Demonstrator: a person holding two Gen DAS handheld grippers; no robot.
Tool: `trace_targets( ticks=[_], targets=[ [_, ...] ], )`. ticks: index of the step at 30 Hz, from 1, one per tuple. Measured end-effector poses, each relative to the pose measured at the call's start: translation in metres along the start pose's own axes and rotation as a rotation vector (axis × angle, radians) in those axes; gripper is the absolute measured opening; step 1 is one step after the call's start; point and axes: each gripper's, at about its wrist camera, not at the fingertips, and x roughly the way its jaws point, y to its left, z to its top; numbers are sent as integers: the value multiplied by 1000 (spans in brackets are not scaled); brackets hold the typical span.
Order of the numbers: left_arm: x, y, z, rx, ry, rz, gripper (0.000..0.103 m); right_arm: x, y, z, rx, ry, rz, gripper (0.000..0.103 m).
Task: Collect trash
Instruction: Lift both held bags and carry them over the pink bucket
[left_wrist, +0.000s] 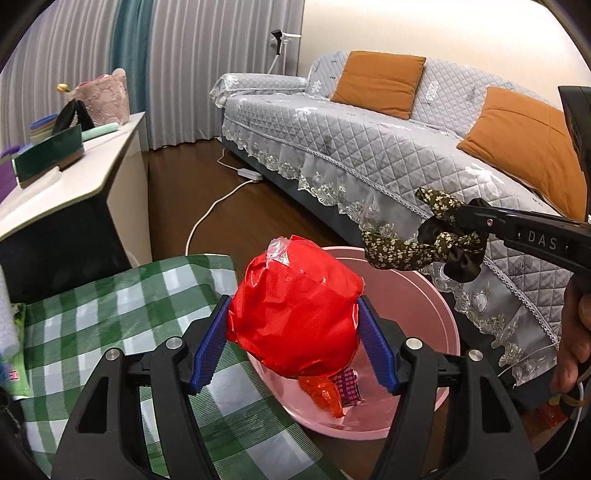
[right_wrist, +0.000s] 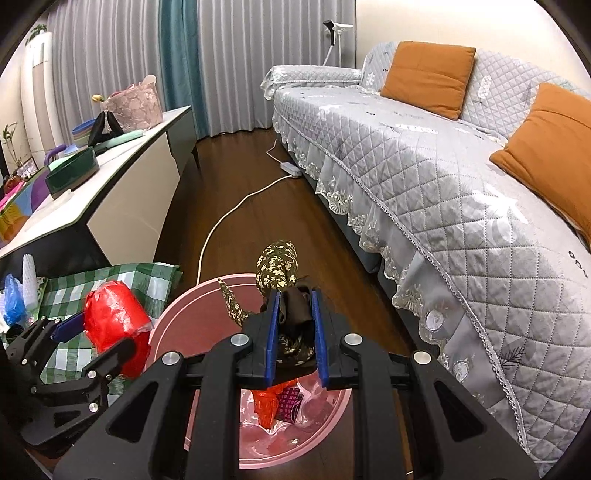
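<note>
Red plastic bag (left_wrist: 295, 306), light, crinkly and squashy, sits pinched at its middle in the wide-set left gripper (left_wrist: 293, 341) over the pink bin (left_wrist: 424, 295), while the right gripper (right_wrist: 295, 332) clamps a soft floral scrunchie (right_wrist: 280, 264).

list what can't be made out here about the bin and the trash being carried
- Pink bin floor: left wrist view, the red plastic bundle covers much of it; right wrist view, the right gripper does.
- Purple wrapper print: too small.
- Floral cloth's lower part: hidden between the pads.
</note>
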Motion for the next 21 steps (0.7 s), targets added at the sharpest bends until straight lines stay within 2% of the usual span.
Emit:
trace_targets(
  ticks=[21],
  targets=[
    [11,-6,1,14,20,-13,65,9,-2,-3,10,23,2,18]
  ],
)
